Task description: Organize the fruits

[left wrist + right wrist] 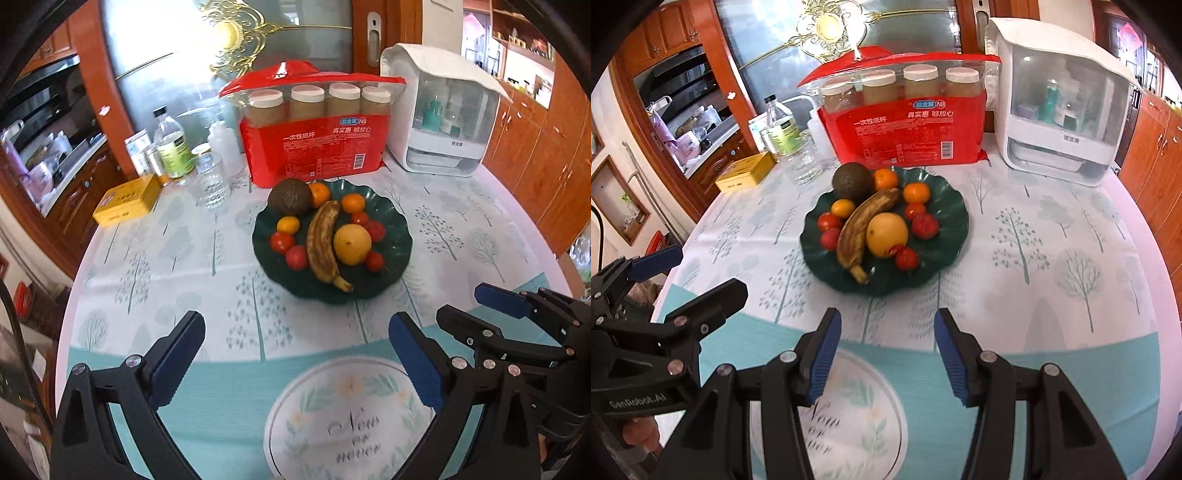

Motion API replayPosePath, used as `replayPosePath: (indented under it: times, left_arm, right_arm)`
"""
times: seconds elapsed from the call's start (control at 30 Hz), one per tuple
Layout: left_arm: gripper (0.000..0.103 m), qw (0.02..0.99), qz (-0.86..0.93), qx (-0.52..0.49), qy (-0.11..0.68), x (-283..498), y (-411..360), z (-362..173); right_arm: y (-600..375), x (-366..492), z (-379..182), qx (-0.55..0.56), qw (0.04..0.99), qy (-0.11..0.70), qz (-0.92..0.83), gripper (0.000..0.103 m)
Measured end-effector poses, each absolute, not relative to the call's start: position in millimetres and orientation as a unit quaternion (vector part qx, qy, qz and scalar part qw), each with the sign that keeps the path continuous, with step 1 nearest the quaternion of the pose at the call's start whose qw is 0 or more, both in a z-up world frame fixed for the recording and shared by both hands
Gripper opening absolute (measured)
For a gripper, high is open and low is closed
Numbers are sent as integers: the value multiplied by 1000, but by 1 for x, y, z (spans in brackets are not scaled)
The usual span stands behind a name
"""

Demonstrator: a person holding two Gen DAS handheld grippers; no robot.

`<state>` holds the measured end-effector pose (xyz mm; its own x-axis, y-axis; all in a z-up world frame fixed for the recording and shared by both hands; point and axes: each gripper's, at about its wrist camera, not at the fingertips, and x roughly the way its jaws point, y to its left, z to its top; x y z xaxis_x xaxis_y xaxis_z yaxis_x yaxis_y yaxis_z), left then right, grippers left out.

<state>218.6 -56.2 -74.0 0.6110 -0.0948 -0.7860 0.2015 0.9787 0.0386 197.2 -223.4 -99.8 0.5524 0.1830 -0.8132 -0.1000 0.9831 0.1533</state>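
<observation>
Banana (322,246) lengthwise, stem seemingly toward camera

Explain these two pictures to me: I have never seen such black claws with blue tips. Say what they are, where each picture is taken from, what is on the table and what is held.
The claws are two hand-held grippers; a person carries one in each hand. Each bears a wide-angle camera that looks along its fingers, so each picture shows its own gripper at the bottom and the other at the side.

One picture is from the left gripper, the other from the right gripper. Both stand open and hold nothing.

On the tablecloth lies a dark green plate with a spotted banana, an avocado, a big yellow citrus fruit, small oranges and tomatoes. Behind it stand a red pack of paper cups, a white appliance, bottles, a glass and a yellow tin.
</observation>
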Motion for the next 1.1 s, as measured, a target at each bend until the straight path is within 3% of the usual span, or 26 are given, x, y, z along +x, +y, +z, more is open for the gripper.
replayPosePath:
  times: [1.1]
  left_arm:
    - [99,879,-53,11,474,89,-31,-46]
  right_arm:
    - [-213,64,-49,72,878,472,22,58]
